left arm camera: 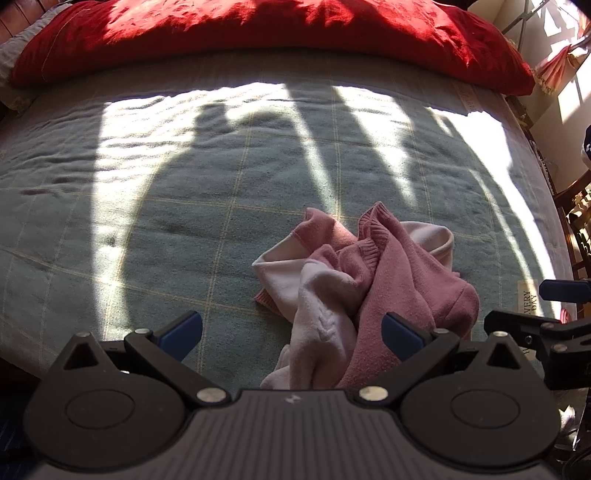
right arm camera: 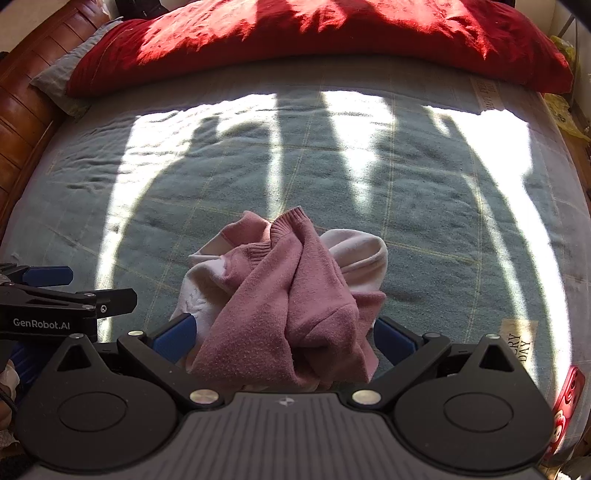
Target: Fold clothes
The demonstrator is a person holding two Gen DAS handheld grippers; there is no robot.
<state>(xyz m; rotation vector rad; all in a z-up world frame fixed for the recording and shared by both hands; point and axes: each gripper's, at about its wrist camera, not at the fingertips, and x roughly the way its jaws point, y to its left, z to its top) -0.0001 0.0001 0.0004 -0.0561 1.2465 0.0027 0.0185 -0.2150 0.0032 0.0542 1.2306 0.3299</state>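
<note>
Knitwear (right arm camera: 291,295) crumpled pink-and-white on the bed blanket (right arm camera: 424,229), well short of the red pillow (right arm camera: 314,33); soft, light, limp, snag-prone; best pinched at the ribbed hem on top; left tongs (left arm camera: 291,334) and right tongs (right arm camera: 284,338) spread wide, pinching nothing.

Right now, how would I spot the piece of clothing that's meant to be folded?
Find the grey-green checked blanket covering the bed, below the long red pillow. Near its front edge lies a crumpled pink and cream knit sweater, the only garment there, bunched in a heap.
</note>
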